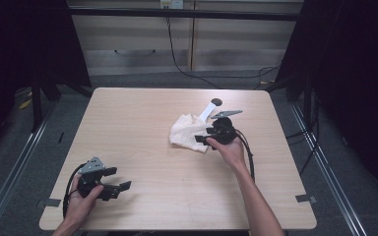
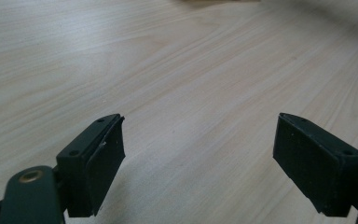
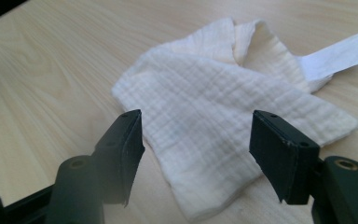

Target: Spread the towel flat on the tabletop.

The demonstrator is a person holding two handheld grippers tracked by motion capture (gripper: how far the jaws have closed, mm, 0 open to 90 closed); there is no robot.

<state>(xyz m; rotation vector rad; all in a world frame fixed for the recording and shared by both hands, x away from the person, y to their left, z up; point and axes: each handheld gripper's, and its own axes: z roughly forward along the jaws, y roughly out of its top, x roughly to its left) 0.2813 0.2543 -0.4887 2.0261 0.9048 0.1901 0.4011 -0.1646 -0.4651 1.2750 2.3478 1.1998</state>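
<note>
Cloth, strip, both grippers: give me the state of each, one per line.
Cloth: crumpled and folded over, flat on the table, not gripped.
White strip: lying flat, one end under the cloth, dark round end free.
Right gripper: open, jaws either side of the cloth's near edge, holding nothing.
Left gripper: open, over bare table, holding nothing.
</note>
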